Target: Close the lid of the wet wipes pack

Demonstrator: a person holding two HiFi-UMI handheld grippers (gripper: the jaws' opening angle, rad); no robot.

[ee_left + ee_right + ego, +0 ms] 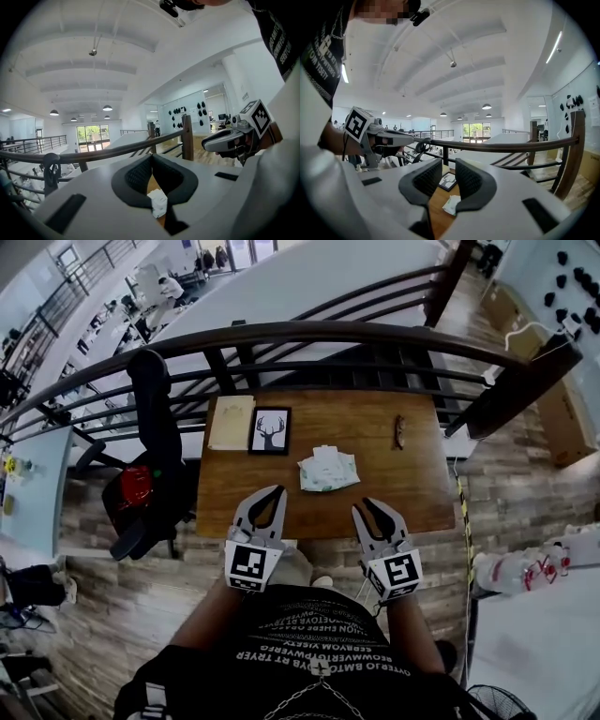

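The wet wipes pack [328, 471], pale green and white, lies near the middle of the wooden table [412, 493]. White on its top looks like a lifted flap. My left gripper [272, 493] hovers over the table's near edge, short of the pack and a little left of it, with its fingertips together and nothing held. My right gripper [367, 507] hovers at the near edge to the pack's right, jaws partly apart and empty. The left gripper view shows the pack [158, 202] below the pads. The right gripper view shows the pack [452, 205] ahead and low.
A framed deer picture [270, 430] and a tan notebook [231, 421] lie at the table's far left, with glasses [399, 431] at the far right. A dark railing [309, 334] runs behind the table. A black chair [150, 427] stands to the left.
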